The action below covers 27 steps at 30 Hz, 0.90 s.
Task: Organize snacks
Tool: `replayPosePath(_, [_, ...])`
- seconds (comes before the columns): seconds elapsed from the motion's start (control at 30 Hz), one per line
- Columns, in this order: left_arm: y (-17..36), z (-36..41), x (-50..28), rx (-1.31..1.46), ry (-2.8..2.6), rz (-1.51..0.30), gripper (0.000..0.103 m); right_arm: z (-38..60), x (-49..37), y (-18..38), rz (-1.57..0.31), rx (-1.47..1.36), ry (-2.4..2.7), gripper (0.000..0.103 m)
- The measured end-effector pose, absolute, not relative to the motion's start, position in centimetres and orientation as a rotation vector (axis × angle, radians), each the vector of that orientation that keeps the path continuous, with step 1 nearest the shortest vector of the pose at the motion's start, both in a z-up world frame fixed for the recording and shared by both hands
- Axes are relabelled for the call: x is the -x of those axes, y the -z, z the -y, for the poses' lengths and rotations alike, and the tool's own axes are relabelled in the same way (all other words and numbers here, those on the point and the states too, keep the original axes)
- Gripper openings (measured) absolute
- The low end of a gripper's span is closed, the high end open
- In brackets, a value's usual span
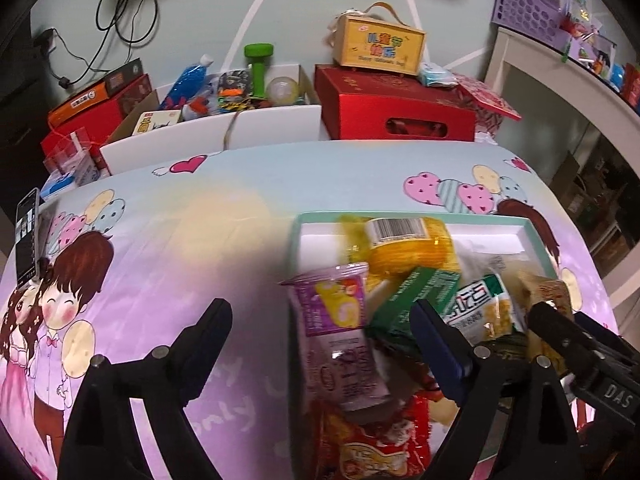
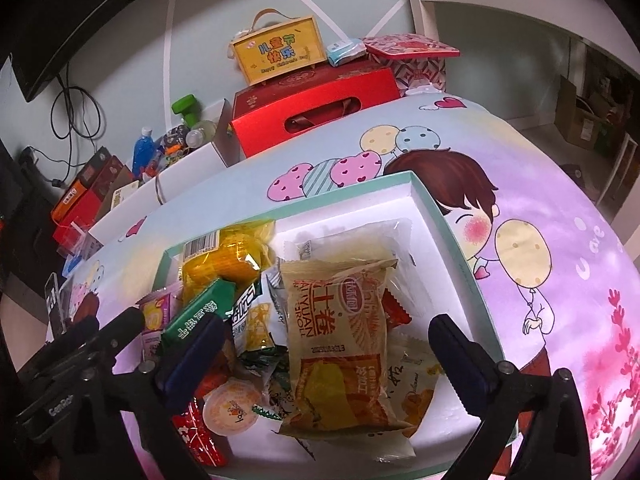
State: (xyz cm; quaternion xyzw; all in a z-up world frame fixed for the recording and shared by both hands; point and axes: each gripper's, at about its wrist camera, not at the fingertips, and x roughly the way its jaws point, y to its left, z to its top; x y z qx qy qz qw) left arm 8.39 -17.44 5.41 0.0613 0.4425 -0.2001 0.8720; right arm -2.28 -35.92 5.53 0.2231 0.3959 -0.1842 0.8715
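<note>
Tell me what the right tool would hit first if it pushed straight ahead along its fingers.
Most likely the big yellow egg-roll packet, lying on top of the snack pile in the teal-rimmed box. It sits between the open fingers of the right tool; depth is hard to judge.

A pale green wall crossed by white lines stands behind the table, black cables hanging down it. A dark monitor hangs upper left; a white shelf unit stands right, cardboard boxes on the floor beyond.
</note>
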Motion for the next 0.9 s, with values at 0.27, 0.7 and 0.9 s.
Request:
replayPosePath(0.27, [-5.1, 16.6, -8.8, -0.107, 0.394, -0.934, 0.102, 35.6, 2.1, -5.5, -0.826, -0.447, 0.380, 0.103])
replayPosePath(0.7, [-5.5, 16.0, -8.3, -0.141, 0.381, -0.923, 0.102, 34.5, 1.9, -6.2, -0.820, -0.415, 0.373, 0.103])
replayPosePath(0.9, [-6.5, 14.8, -6.8, -0.149, 0.352, -0.879, 0.102, 33.2, 2.5, -7.7, -0.793, -0.365, 0.380, 0.103])
